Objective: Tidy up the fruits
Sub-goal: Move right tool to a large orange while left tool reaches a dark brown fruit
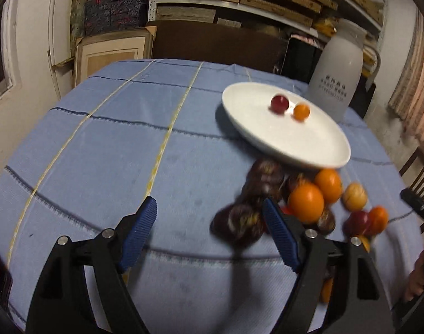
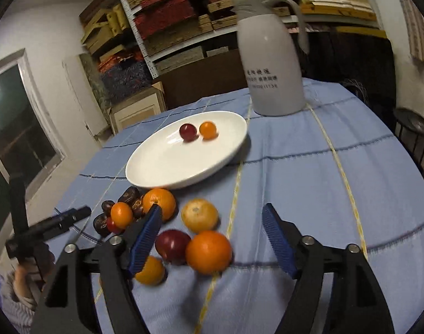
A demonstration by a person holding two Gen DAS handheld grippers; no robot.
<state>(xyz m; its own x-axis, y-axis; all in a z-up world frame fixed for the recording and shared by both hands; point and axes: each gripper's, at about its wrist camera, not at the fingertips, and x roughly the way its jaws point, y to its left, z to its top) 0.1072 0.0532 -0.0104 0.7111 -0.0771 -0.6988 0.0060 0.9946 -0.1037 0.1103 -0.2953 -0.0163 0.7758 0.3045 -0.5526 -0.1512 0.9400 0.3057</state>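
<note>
You get dim, warm indoor light from overhead, soft shadows under the white plate (image 2: 156,172) on the table (image 1: 100,153), motion blur on the fruit pile (image 1: 295,200), and heavy fisheye bending with dark corners.

A matt woven blue cloth (image 2: 309,183) covers the surface, the white plate (image 2: 167,172) looks glossy and glazed, the grey jug (image 2: 273,64) smooth and matt, the oranges (image 2: 209,252) shiny-skinned, and the claw pads (image 2: 278,242) ribbed blue plastic on black arms.
</note>
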